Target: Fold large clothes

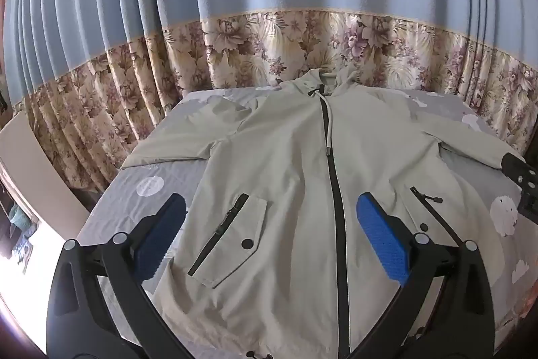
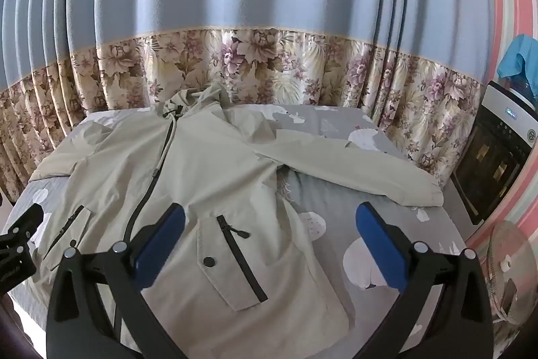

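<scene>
A pale beige hooded jacket [image 1: 285, 157] with a black front zipper lies flat, face up, on a bed, sleeves spread to both sides. It also shows in the right wrist view [image 2: 208, 170]. My left gripper [image 1: 269, 234] is open and empty, held above the jacket's lower front near its left pocket. My right gripper [image 2: 269, 244] is open and empty, above the jacket's right hem and pocket. The right sleeve [image 2: 353, 170] stretches out toward the bed's right edge. Each gripper's black frame shows at the edge of the other's view.
The bed sheet [image 1: 151, 184] is grey with white animal prints. Blue and floral curtains [image 1: 269, 39] hang behind the bed. A white cabinet [image 1: 30, 164] stands left. A black appliance [image 2: 494, 157] and a fan [image 2: 511, 278] stand right of the bed.
</scene>
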Demonstrator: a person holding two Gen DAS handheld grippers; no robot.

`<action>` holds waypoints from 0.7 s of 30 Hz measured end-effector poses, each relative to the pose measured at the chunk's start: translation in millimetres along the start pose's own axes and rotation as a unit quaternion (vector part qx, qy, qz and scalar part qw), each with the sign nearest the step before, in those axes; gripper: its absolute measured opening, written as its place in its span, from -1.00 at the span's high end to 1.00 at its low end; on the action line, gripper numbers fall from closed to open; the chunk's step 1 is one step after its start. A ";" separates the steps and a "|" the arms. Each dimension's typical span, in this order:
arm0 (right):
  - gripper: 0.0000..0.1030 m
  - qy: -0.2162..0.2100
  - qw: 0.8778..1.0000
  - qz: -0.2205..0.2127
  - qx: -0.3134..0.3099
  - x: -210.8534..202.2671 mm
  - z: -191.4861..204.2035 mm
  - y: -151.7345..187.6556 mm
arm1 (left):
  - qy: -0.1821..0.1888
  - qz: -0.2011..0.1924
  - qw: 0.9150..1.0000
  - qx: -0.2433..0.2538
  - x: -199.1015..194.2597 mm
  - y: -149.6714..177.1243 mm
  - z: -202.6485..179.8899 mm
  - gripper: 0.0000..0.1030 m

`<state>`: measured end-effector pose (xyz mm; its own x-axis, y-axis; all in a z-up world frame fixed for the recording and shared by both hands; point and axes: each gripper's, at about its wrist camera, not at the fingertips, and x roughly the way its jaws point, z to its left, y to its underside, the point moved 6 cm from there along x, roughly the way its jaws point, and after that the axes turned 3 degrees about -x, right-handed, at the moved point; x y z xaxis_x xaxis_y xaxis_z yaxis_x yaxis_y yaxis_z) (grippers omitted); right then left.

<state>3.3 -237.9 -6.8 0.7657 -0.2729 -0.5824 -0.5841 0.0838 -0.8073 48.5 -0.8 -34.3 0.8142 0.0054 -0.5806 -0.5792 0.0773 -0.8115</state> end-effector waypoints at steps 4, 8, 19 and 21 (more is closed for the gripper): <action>-0.97 0.003 1.000 -0.002 -0.002 2.1 0.0 0.0 | 0.001 0.002 1.000 -0.011 5.5 1.3 2.5 -0.94; -0.97 0.003 1.000 -0.002 -0.003 4.9 -2.6 0.8 | -0.005 0.008 1.000 -0.016 13.2 2.0 9.1 -0.94; -0.97 0.005 1.000 -0.002 0.001 9.4 -4.9 -0.2 | -0.011 0.012 1.000 -0.013 19.4 0.9 5.4 -0.94; -0.97 0.005 1.000 -0.002 0.002 9.7 -5.9 0.1 | -0.009 0.014 1.000 -0.011 20.7 1.1 4.6 -0.94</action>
<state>9.1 -246.2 -12.0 0.7648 -0.2835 -0.5785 -0.5806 0.0857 -0.8096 64.8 4.0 -46.9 0.7978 0.0255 -0.6023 -0.6028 0.0545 -0.7961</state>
